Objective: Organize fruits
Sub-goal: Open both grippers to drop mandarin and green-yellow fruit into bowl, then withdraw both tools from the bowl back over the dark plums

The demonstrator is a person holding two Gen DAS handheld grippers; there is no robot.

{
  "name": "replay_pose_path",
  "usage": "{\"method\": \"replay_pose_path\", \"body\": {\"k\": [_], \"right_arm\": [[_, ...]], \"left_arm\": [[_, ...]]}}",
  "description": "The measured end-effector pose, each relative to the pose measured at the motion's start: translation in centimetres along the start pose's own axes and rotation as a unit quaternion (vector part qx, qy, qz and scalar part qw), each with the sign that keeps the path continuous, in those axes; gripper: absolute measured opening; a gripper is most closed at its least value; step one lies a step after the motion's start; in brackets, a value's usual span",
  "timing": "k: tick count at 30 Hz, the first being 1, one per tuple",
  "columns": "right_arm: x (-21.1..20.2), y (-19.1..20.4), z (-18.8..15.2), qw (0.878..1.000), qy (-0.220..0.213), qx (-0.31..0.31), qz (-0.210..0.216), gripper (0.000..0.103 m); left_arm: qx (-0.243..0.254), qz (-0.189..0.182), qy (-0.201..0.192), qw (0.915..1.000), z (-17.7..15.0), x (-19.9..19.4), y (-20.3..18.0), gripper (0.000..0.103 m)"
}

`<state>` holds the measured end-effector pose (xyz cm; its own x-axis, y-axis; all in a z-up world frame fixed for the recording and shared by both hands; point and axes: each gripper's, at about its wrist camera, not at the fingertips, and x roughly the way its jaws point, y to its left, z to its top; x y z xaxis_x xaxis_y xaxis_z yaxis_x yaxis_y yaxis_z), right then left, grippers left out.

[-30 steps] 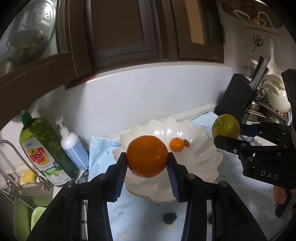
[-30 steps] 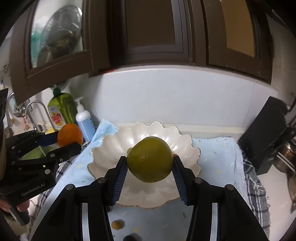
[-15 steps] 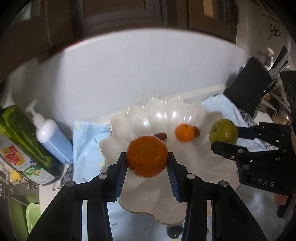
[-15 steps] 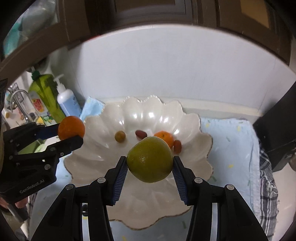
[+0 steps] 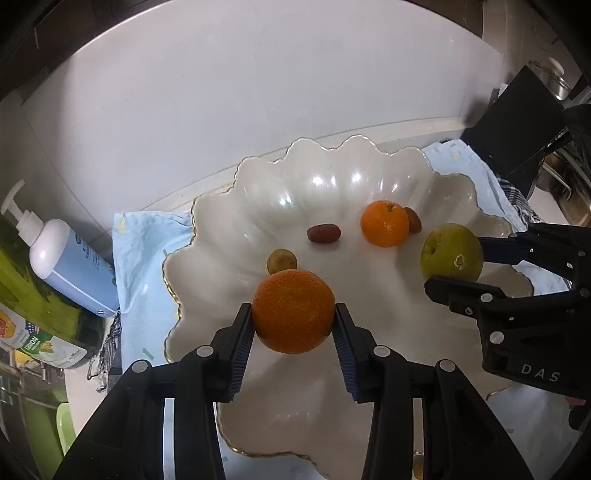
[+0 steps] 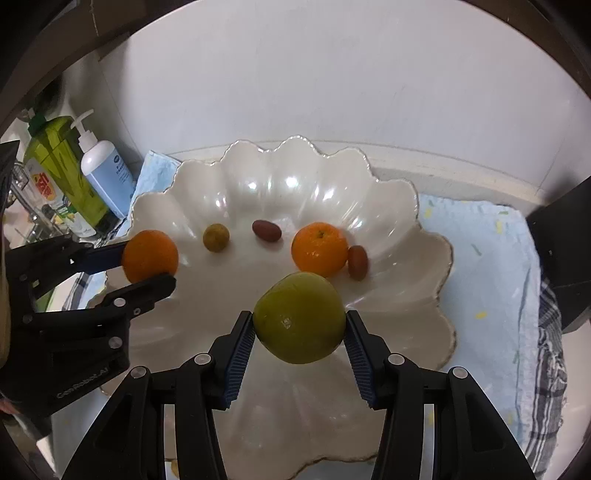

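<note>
The left tongs (image 5: 293,325) clench a large round orange (image 5: 293,311) at lower centre, over the scalloped white ceramic bowl (image 5: 332,173); the right tongs (image 6: 299,332) clench a green apple (image 6: 300,317). Lower each onto bare glaze, clear of the small mandarin (image 6: 320,249), before letting go.

**Around the Sink and Backsplash**

A blue soap pump (image 6: 105,173) stood beside a green dish-soap bottle (image 6: 61,166) at the left, both near the white wall (image 6: 332,81). A light blue cloth (image 6: 480,251) lay spread on the surface, with a checked towel (image 6: 550,362) along its right edge. A black block (image 5: 517,122) stood at the far right, metal cookware (image 5: 561,85) behind it. Dark cabinets (image 5: 48,33) hung above. A green tub (image 5: 44,424) sat low at the left.
</note>
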<state>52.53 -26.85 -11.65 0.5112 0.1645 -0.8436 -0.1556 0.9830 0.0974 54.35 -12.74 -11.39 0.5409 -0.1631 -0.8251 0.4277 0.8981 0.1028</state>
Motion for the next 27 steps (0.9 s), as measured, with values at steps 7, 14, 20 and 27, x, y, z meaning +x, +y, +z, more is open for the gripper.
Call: {"method": "replay_pose_path", "body": {"k": [7, 14, 20, 27], "right_arm": [[0.9, -0.1, -0.1, 1.000, 0.012, -0.001, -0.009, 0.051], [-0.6, -0.2, 0.5, 0.999, -0.019, -0.003, -0.029, 0.065], [-2.5, -0.1, 0.3, 0.998, -0.047, -0.006, -0.046, 0.065], [-5.3, 0.5, -0.1, 0.995, -0.082, -0.009, -0.055, 0.065]], "left_arm": [[-0.001, 0.000, 0.010, 0.9999, 0.2, 0.5, 0.1, 0.044], [-0.003, 0.013, -0.016, 0.9998, 0.5, -0.6, 0.3, 0.064], [-0.007, 0.024, -0.036, 0.9991, 0.4, -2.2, 0.7, 0.072], [-0.015, 0.034, -0.069, 0.9969, -0.1, -5.2, 1.2, 0.078]]}}
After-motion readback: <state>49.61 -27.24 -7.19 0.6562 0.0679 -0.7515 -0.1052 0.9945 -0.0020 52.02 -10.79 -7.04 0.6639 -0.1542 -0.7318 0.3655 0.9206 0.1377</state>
